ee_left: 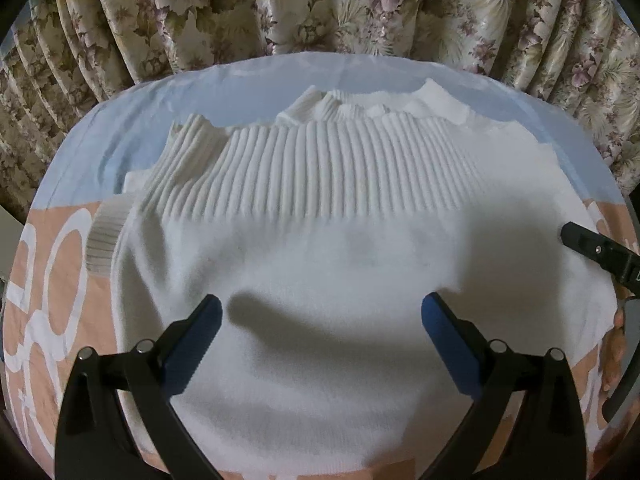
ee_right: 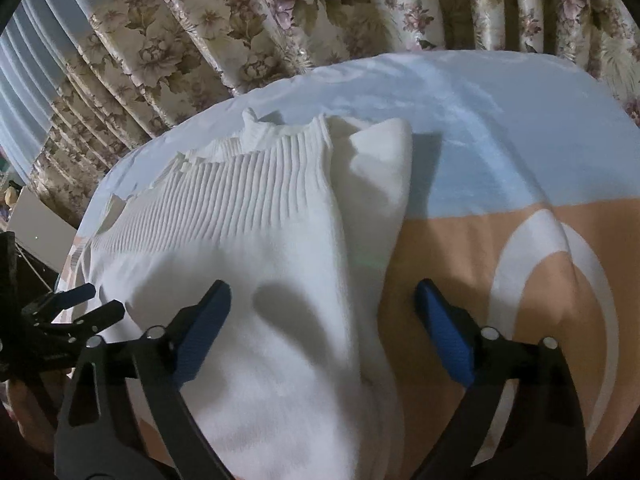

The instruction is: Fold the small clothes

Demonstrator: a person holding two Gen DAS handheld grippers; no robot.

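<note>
A white knitted sweater (ee_left: 320, 248) lies folded on a bed cover, its ribbed band (ee_left: 320, 168) across the far side. My left gripper (ee_left: 322, 316) hovers over the smooth middle of the sweater, jaws wide apart, nothing between the blue pads. In the right wrist view the same sweater (ee_right: 248, 264) fills the left half, with a folded flap (ee_right: 380, 168) at its far right corner. My right gripper (ee_right: 322, 300) stands open over the sweater's right edge, one pad above the knit, the other above the orange cover. The right gripper's black finger (ee_left: 592, 248) shows at the left view's right edge.
The bed cover is pale blue (ee_right: 500, 128) at the far side and orange with white shapes (ee_right: 540, 260) nearer. Flowered curtains (ee_left: 320, 8) hang close behind the bed. The left gripper (ee_right: 76, 312) shows at the right view's left edge. A hand (ee_left: 612, 352) shows at the right.
</note>
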